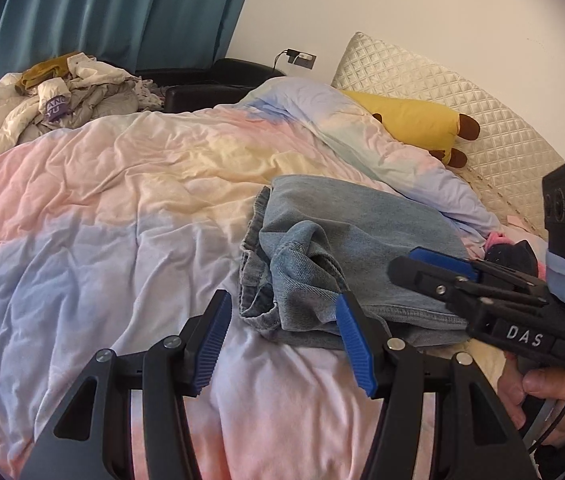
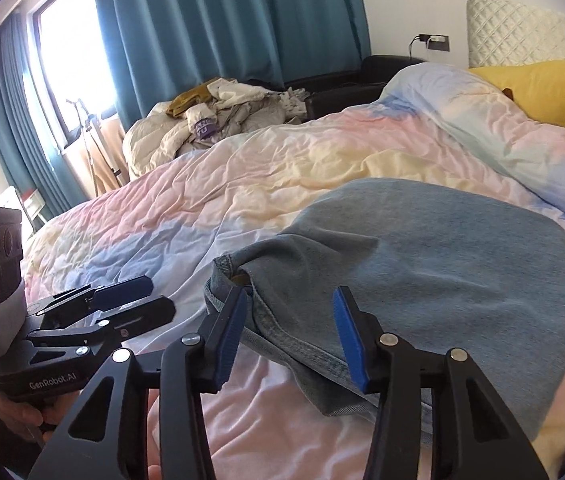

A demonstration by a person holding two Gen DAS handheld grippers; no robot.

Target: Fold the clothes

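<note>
Folded light-blue jeans (image 1: pixel 362 240) (image 2: pixel 442 264) lie on the pastel duvet (image 1: pixel 102 200) (image 2: pixel 202 200). My left gripper (image 1: pixel 282 340) is open just before their near left corner; its right pad (image 1: pixel 352 340) stands at the denim's edge and the left pad over bare duvet. My right gripper (image 2: pixel 290 332) is open, its jaws straddling the jeans' near hem (image 2: pixel 302 348), pads not pressing on it. Seen from the left wrist, the right gripper (image 1: pixel 402 262) hangs over the jeans' right side. The left gripper (image 2: pixel 160 296) shows at the left of the right wrist view.
A heap of pale clothes (image 1: pixel 62 92) (image 2: pixel 218 116) sits at the bed's far end by teal curtains (image 2: pixel 222 20). A yellow plush toy (image 1: pixel 414 124) leans on the quilted headboard (image 1: pixel 422 76). A dark and pink item (image 1: pixel 514 248) lies right of the jeans. A black chair (image 1: pixel 218 84) stands behind.
</note>
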